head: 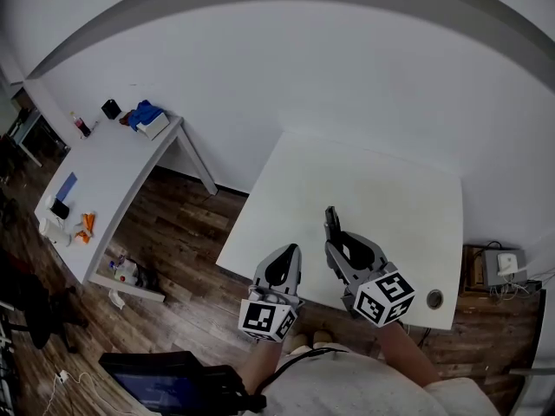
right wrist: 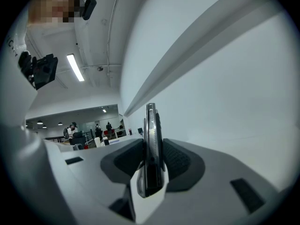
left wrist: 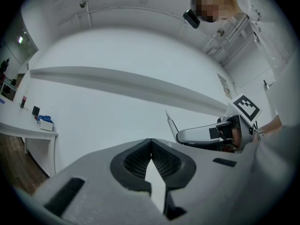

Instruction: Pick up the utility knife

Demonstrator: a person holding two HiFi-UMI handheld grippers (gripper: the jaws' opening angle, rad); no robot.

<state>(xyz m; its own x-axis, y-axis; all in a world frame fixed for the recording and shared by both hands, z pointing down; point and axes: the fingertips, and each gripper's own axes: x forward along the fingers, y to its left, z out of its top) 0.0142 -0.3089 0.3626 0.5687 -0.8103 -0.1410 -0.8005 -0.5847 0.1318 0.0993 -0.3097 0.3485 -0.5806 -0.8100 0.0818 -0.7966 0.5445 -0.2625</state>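
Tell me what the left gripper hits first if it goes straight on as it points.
Probably the white wall: the left gripper points out above the table, and its own view shows nothing nearer ahead, though depth is unclear. The knife in the right gripper lies off to the side.

utility knife (head: 330,220) — in right gripper (head: 336,248) jaws | left gripper (head: 292,251) — just left

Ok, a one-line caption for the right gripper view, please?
Right gripper shut on the utility knife, held edge-on between its jaws, a white wall ahead.
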